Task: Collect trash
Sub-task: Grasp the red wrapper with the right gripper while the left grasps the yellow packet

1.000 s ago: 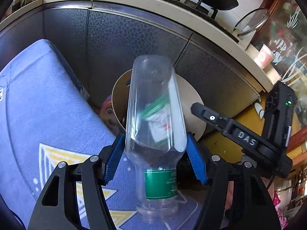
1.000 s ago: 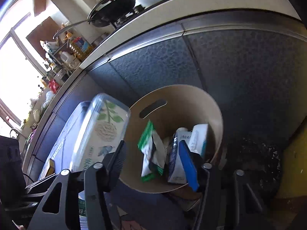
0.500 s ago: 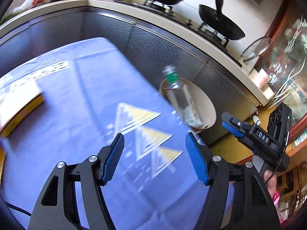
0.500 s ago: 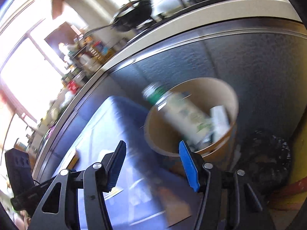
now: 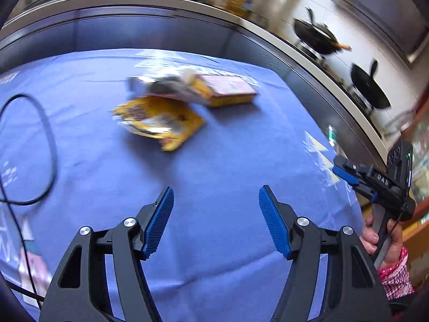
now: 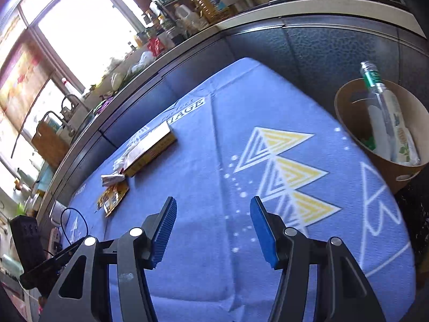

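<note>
A clear plastic bottle (image 6: 386, 112) with a green neck label stands neck-up inside the round brown bin (image 6: 402, 171) beside the table. On the blue tablecloth (image 5: 214, 174) lie a yellow snack wrapper (image 5: 161, 120), a silver wrapper (image 5: 166, 87) and a flat yellow box (image 5: 228, 91); they also show in the right wrist view, the wrapper (image 6: 112, 197) and the box (image 6: 152, 145). My left gripper (image 5: 215, 222) is open and empty above the cloth. My right gripper (image 6: 213, 230) is open and empty; it also shows in the left wrist view (image 5: 356, 182).
A black cable (image 5: 45, 145) loops on the cloth at the left. A dark kitchen counter (image 6: 295, 35) runs behind the table, with woks (image 5: 319, 37) on the stove and bottles by the window. Pink paper (image 5: 34, 273) lies at the near left.
The left gripper let go of the bottle, which dropped into the bin. Both grippers have swung away from the bin to face the tabletop and the wrappers.
</note>
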A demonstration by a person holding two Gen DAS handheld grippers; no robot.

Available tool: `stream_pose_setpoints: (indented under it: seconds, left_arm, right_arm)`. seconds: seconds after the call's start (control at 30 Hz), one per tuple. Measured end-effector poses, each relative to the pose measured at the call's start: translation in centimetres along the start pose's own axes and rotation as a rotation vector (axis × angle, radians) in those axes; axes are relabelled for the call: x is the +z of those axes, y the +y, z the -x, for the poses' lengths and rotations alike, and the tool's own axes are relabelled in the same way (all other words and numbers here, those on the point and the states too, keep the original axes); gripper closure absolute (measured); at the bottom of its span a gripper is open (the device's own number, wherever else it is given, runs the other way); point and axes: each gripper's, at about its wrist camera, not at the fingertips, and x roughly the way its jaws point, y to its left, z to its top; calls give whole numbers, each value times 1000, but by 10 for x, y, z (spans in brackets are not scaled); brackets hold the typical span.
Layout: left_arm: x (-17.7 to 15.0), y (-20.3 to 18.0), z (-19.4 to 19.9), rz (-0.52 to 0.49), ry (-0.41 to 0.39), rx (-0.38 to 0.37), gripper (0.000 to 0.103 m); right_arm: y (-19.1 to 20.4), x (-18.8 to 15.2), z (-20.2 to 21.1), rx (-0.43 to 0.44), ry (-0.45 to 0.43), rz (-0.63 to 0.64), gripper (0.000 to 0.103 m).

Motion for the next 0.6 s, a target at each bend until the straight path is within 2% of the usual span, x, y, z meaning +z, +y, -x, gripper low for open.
stream_pose_setpoints:
  seconds: [0.17, 0.27, 0.33, 0.47, 0.53, 0.6]
  left_arm:
    - [10, 37, 11, 64, -60, 41, 30]
    - [21, 51, 2, 107, -43, 6, 29]
    - [29, 59, -4, 165, -36, -59, 29]
    - [42, 68, -11, 221, -53, -111, 29]
    - [47, 76, -16, 250, -56, -122, 29]
    - [52, 86, -21, 295, -55, -130, 31]
  right_arm:
    - [47, -2, -32, 56, 68, 71, 53]
    - [80, -1, -54, 124, 115, 108, 58]
    - [104, 2, -64, 133, 113, 164, 58]
    - [166, 1, -85, 88, 60, 445, 55]
    - [196, -8, -98, 34, 23, 627, 50]
    - [217, -18, -114, -16, 2, 771, 50]
